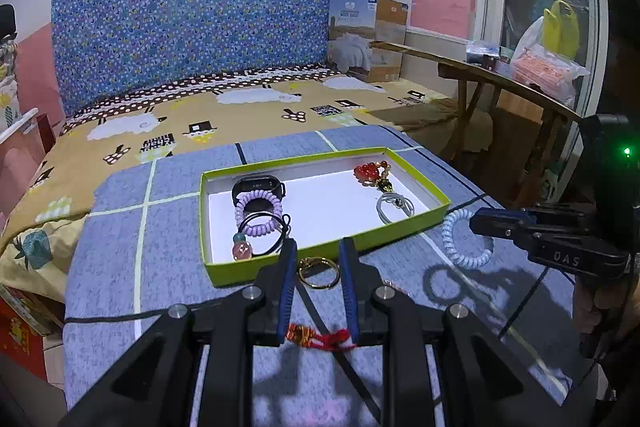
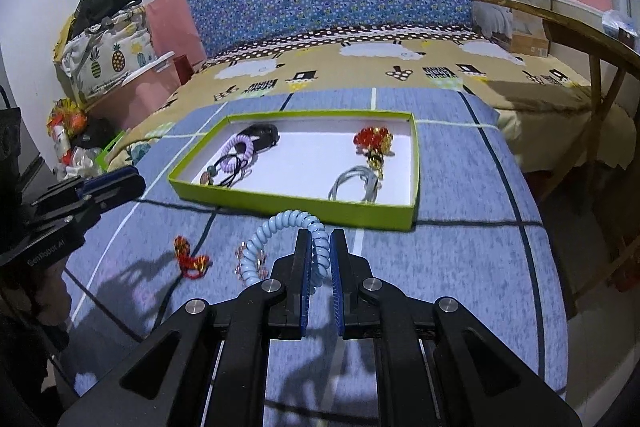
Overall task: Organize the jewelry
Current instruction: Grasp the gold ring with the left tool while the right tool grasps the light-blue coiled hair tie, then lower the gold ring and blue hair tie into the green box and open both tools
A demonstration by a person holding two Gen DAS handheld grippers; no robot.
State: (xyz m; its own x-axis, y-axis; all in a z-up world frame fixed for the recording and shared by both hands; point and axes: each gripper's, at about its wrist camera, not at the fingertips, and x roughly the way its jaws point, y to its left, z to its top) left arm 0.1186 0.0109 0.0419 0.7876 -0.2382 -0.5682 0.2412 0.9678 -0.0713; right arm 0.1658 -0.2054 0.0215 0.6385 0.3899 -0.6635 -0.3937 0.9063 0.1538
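Blue coil hair tie [image 2: 280, 243] pinched in right claw [image 2: 320, 247], near green tray [image 2: 288, 201].

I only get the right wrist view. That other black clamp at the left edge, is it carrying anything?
Observer: Yes, the left gripper holds a small gold metal ring between its pads.
Operator: Is my pale blue spiral hair tie off the cloth?
Observer: Yes, seen from the left, the pale blue spiral hair tie hangs from the right gripper, clear of its shadow on the blue checked cloth.
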